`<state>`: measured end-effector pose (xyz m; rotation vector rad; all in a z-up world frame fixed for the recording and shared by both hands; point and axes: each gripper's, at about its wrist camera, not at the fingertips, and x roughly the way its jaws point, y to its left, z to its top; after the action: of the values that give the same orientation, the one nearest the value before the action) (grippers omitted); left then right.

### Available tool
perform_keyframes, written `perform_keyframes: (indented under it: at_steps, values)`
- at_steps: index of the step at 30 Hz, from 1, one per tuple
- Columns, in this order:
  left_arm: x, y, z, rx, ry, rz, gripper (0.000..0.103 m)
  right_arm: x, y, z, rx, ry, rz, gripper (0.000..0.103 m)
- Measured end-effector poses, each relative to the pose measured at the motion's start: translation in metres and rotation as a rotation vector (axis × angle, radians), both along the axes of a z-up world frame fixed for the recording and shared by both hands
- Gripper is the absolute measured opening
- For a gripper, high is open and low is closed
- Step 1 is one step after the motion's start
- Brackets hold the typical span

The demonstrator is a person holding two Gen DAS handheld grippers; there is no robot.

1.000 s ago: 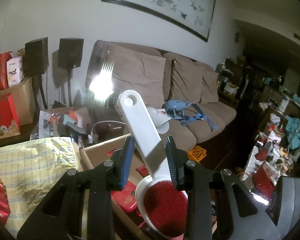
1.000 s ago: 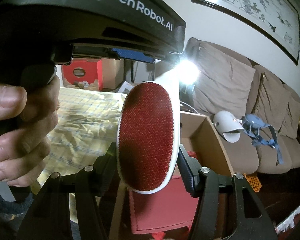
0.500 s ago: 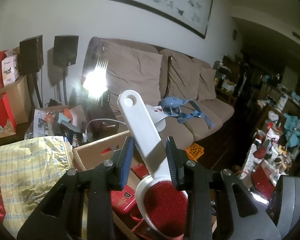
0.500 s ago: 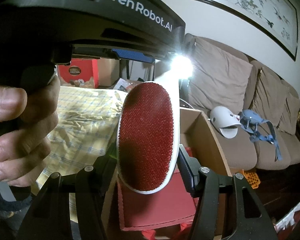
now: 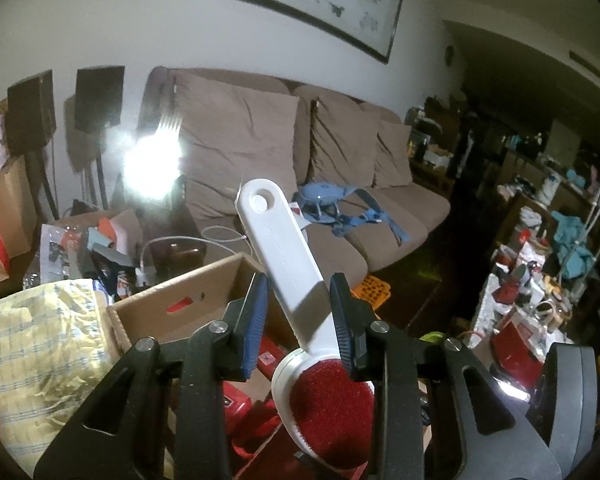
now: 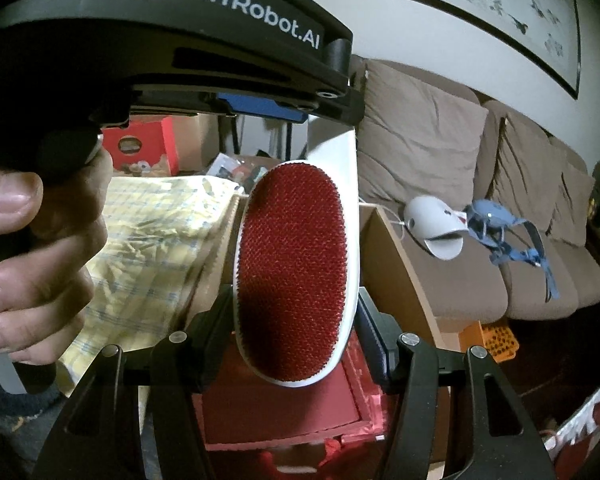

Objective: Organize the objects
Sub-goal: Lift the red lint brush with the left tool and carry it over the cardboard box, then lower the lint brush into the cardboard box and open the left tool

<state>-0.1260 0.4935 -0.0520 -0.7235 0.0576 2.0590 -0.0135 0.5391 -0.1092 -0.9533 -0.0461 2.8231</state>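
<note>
A lint brush point(image 5: 276, 240) with a white handle and a red oval pad point(image 6: 292, 264) is held in the air by both grippers. My left gripper point(image 5: 298, 292) is shut on the handle just above the pad. My right gripper point(image 6: 294, 304) is shut on the sides of the brush head, red face toward its camera. The left gripper's body point(image 6: 220, 40) fills the top of the right wrist view, with a person's hand point(image 6: 32, 240) around its grip. Below the brush is an open cardboard box point(image 5: 180, 296) point(image 6: 392, 264) with red boxes point(image 6: 276, 400) inside.
A yellow checked cloth point(image 5: 32, 352) lies left of the box. Behind is a brown sofa point(image 5: 260, 128) with a white helmet-like object point(image 6: 432, 224) and a blue harness point(image 5: 332, 204). A bright lamp point(image 5: 152, 164) glares. Cluttered tables point(image 5: 532, 280) stand at the right.
Both grippers have carried the brush sideways together, away from the yellow cloth. The open box now lies more directly beneath it. Both grips look unchanged.
</note>
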Motion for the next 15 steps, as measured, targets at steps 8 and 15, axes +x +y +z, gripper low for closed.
perform_keyframes:
  at_steps: [8, 15]
  values:
    - [-0.002, 0.013, -0.011, -0.021, -0.028, -0.012, 0.016, -0.001, 0.014, -0.007, -0.003, -0.027, -0.022, 0.059]
    - [-0.001, 0.025, -0.024, -0.043, -0.070, -0.043, 0.012, 0.001, 0.018, -0.012, -0.026, -0.042, -0.004, 0.050]
